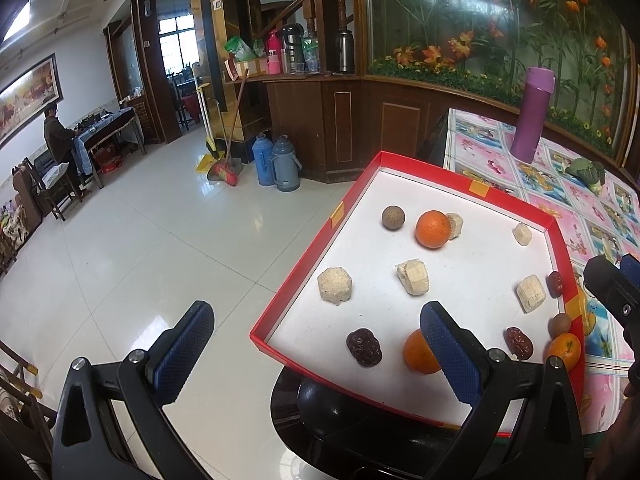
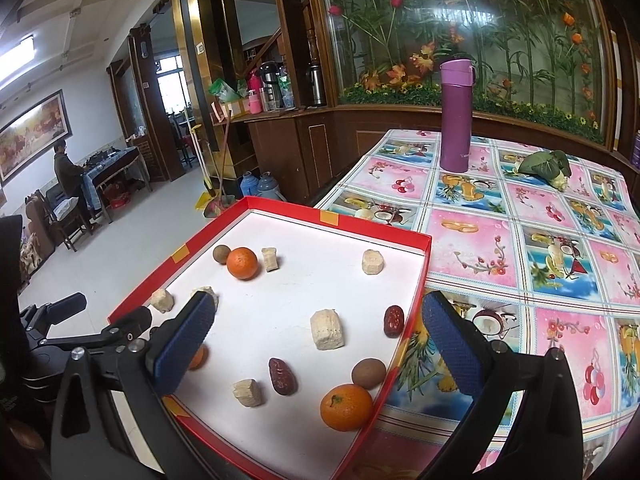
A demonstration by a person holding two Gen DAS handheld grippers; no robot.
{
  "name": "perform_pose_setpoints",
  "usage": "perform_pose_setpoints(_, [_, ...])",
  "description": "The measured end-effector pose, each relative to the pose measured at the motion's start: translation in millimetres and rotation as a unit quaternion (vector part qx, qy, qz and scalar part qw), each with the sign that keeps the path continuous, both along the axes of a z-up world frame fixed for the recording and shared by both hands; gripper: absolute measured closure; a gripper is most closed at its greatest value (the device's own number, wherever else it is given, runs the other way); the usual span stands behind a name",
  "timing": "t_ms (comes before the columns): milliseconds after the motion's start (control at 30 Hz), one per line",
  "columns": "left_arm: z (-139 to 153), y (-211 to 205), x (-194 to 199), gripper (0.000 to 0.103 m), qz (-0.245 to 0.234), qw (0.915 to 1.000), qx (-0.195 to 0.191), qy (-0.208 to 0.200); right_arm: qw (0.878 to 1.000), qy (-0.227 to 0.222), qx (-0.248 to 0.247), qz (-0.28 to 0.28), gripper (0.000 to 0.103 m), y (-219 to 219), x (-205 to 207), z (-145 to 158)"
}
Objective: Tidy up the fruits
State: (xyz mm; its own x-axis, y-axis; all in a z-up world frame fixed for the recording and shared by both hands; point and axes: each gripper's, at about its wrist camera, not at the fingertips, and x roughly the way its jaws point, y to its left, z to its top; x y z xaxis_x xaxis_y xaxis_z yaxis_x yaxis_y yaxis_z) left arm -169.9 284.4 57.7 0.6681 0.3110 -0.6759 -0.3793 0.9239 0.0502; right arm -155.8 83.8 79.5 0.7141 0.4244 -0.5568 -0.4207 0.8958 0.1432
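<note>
Red-walled tray (image 2: 416,280) with white floor, set at the near left edge of a tabletop (image 2: 560,240) covered in a pink fruit-print cloth; the tray's left part overhung the tiled floor.

Contents of tray, loose and mostly apart:
- Far orange (image 2: 242,263), with a brown round fruit (image 2: 221,254) just beside it on the left and a pale cut chunk (image 2: 270,259) just beside it on the right.
- Near orange (image 2: 346,407) in the near right corner, close to the wall, a second brown round fruit (image 2: 368,373) just beyond it.
- Third orange (image 1: 420,353) at the near side, partly hidden behind a blue pad in both views.
- Dark red dates: one by the right wall (image 2: 393,321), one near the middle (image 2: 282,376), one darker and wrinkled at the near left (image 1: 363,347).
- Further pale chunks: far right (image 2: 373,262), centre (image 2: 327,329), near (image 2: 249,392), and left (image 1: 334,285).

Left hand-held gripper (image 1: 316,354): jaws spread wide, nothing between them, left pad over the floor, right pad over the tray's near part.

Right hand-held gripper (image 2: 316,344): jaws spread wide, holding nothing, straddling the tray's right wall.

On the tabletop, well apart from the tray: purple flask (image 2: 457,116), upright, far side; green leafy bundle (image 2: 546,168), far right.
</note>
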Motion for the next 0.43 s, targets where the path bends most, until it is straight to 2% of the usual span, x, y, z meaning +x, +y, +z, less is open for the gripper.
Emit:
perform_pose_setpoints(200, [0,3,0,0.000,0.006,1.0000,0.000,-0.001,1.000,0.005,0.001,0.002,0.000,2,0,1])
perform_pose_setpoints(433, [8,-11,2,0.000,-0.013,0.9998,0.010,-0.015,1.000,0.011,0.011,-0.005,0.000,-7,6,1])
